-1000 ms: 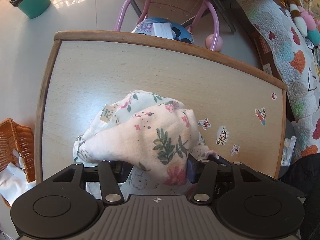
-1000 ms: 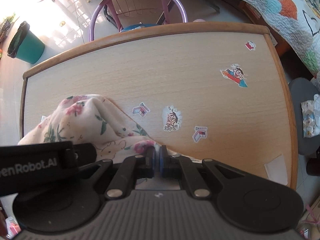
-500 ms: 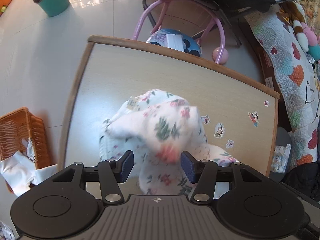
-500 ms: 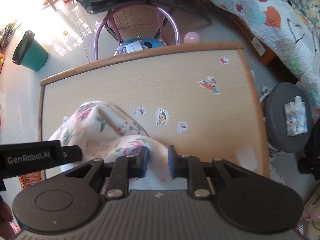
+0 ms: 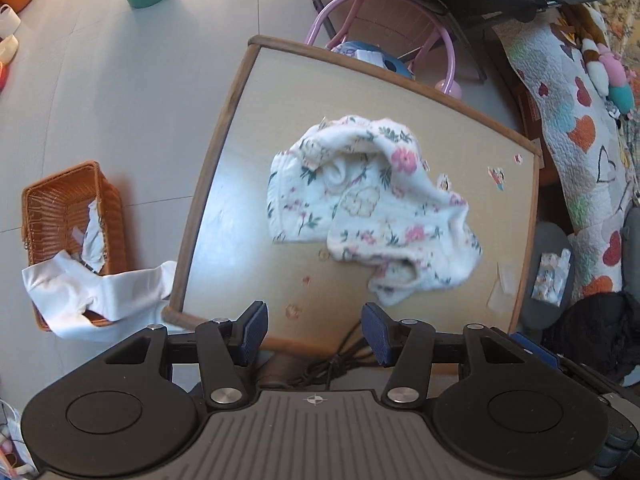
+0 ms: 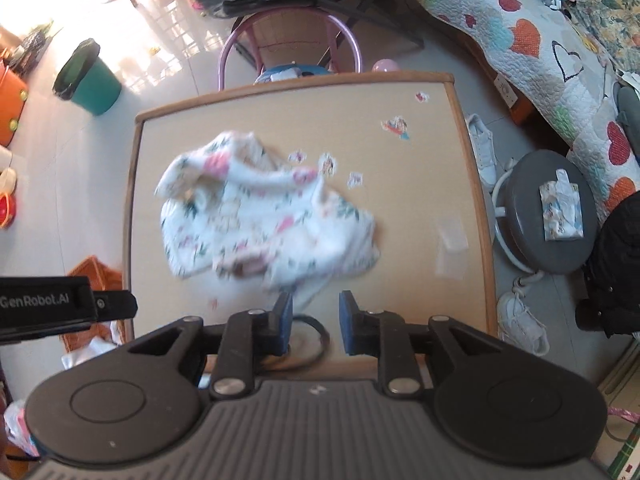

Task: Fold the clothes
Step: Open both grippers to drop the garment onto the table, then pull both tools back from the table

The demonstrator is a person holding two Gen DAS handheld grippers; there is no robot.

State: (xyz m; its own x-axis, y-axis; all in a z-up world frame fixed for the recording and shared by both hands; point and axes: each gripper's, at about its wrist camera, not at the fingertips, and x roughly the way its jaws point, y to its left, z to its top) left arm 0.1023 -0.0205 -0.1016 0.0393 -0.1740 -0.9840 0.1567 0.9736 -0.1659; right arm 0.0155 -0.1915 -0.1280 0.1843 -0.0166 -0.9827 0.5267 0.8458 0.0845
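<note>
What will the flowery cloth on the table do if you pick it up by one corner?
The flowery cloth will probably flop and hang, since it lies crumpled in soft folds. It looks thin, so likely light. It should not roll or break on the table.

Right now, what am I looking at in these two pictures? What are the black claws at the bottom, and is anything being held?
No robot here: a person holds a two-finger gripper in each hand, and each gripper carries a wide-angle camera looking along its fingers. One picture is from the left hand, the other from the right, both looking down at the same wooden table.

The black claws are the grippers themselves. The left gripper stands open with nothing between its blue pads. The right gripper has just been opening, and its pads are empty too.

On the table lies a crumpled floral garment, unfolded and blurred in the right view. Small stickers dot the tabletop. Beside the table on the floor, a wicker basket holds white cloth that spills over its rim.
</note>
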